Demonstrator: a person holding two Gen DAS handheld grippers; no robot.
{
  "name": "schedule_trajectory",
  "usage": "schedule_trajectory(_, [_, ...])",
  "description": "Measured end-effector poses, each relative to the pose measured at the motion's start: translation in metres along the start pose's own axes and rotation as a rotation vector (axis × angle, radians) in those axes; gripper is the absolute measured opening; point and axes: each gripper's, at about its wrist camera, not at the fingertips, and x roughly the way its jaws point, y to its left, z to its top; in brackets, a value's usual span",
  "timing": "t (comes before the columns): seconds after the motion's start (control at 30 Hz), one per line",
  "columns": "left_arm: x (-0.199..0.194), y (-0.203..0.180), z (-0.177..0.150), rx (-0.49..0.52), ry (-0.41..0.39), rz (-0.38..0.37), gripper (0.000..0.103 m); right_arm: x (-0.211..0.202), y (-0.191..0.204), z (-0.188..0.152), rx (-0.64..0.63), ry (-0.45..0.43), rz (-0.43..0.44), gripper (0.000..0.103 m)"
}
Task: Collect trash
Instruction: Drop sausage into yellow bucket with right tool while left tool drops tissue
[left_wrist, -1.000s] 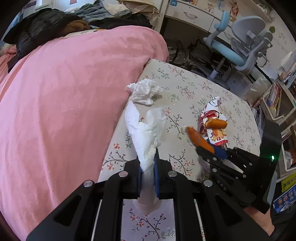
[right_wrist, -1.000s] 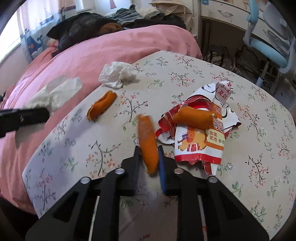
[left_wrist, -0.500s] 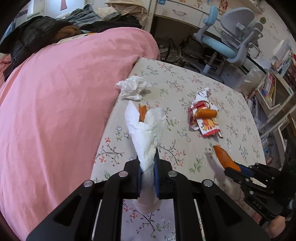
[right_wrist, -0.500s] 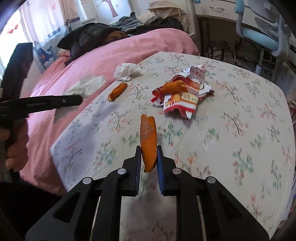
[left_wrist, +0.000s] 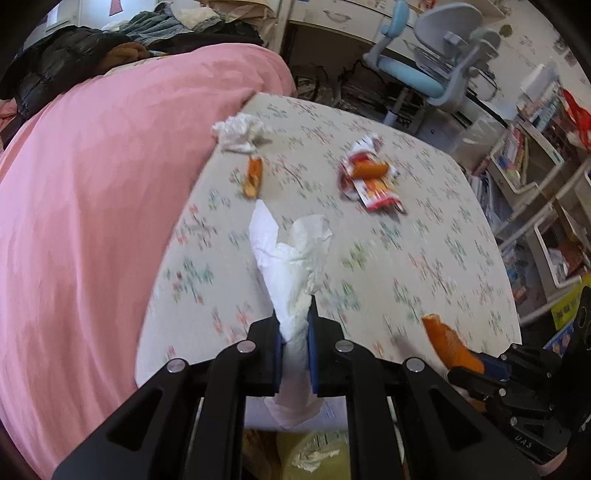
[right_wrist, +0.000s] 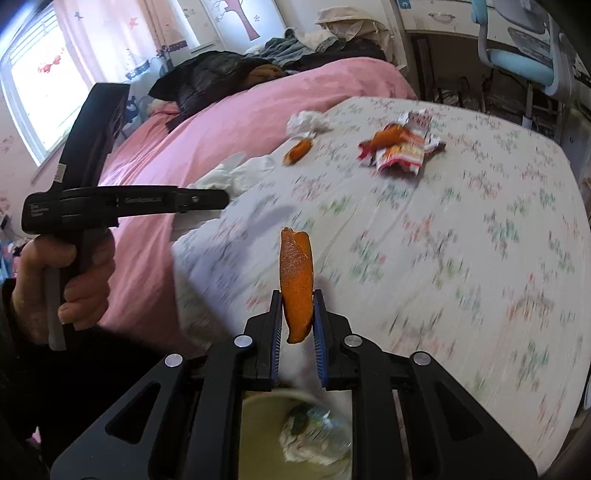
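Trash collection looks roughly half done, judging by what lies where. The left gripper (left_wrist: 294, 334) has its fingers pinched on a tissue (left_wrist: 291, 258), which sticks up from the pads towards 12 o'clock and trails below them. The right gripper (right_wrist: 298, 325) has its fingers pressed on an orange peel (right_wrist: 296, 280), held upright. In the left wrist view that same gripper appears at about 4 o'clock, with the peel poking out over the near edge of the table (left_wrist: 424, 258).

Below both grippers, at 6 o'clock in each view, sits a bin (right_wrist: 258, 435) with a pale rim. Something white and crumpled already lies in it, along with what may be a clear bottle, though blur makes that uncertain. So some trash seems to be in already, and both held pieces hang near or over the bin, ready to be dropped by the look of it.

Three things are left on the floral table. A crumpled tissue (left_wrist: 242, 132) lies at its far left edge, near the pink bed (left_wrist: 92, 203). A second peel (left_wrist: 254, 176) lies just beside it, nearer the camera. A red and white wrapper (left_wrist: 373, 184) lies well apart, towards 1 o'clock, with a third peel (left_wrist: 370, 170) resting on it.

After release, at least two more trips look necessary. The wrapper and its peel may need separate grasps.
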Motion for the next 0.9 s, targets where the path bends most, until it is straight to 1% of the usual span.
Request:
schedule_trajectory(0.23, [-0.004,-0.027,-0.044,0.060,0.042,-0.026,0.012,-0.014,0.029,-0.055,-0.003,0.069,0.010,0.015])
schedule_trajectory(0.4, [-0.002,-0.041,-0.068,0.091,0.073,-0.040,0.012,-0.017,0.043,-0.094,0.006,0.149,0.001,0.015])
schedule_trajectory(0.57, [-0.001,-0.056,-0.095,0.125,0.110,-0.048,0.012,-0.012,0.048,-0.119,0.020,0.227,-0.014,0.015])
schedule_trajectory(0.63, [0.001,-0.060,-0.106,0.132,0.126,-0.050,0.012,-0.009,0.049,-0.125,0.019,0.252,-0.023,0.016])
schedule_trajectory(0.7, [0.002,-0.063,-0.114,0.136,0.142,-0.050,0.012,-0.005,0.047,-0.128,0.025,0.275,-0.040,0.026])
schedule_trajectory(0.73, [0.002,-0.065,-0.119,0.137,0.152,-0.050,0.011,-0.004,0.046,-0.128,0.029,0.274,-0.050,0.034])
schedule_trajectory(0.87, [0.005,-0.071,-0.135,0.142,0.195,-0.053,0.012,-0.014,0.035,-0.125,0.089,0.220,-0.068,0.046])
schedule_trajectory(0.9, [0.007,-0.073,-0.140,0.147,0.211,-0.055,0.012,-0.018,0.032,-0.125,0.104,0.205,-0.074,0.047])
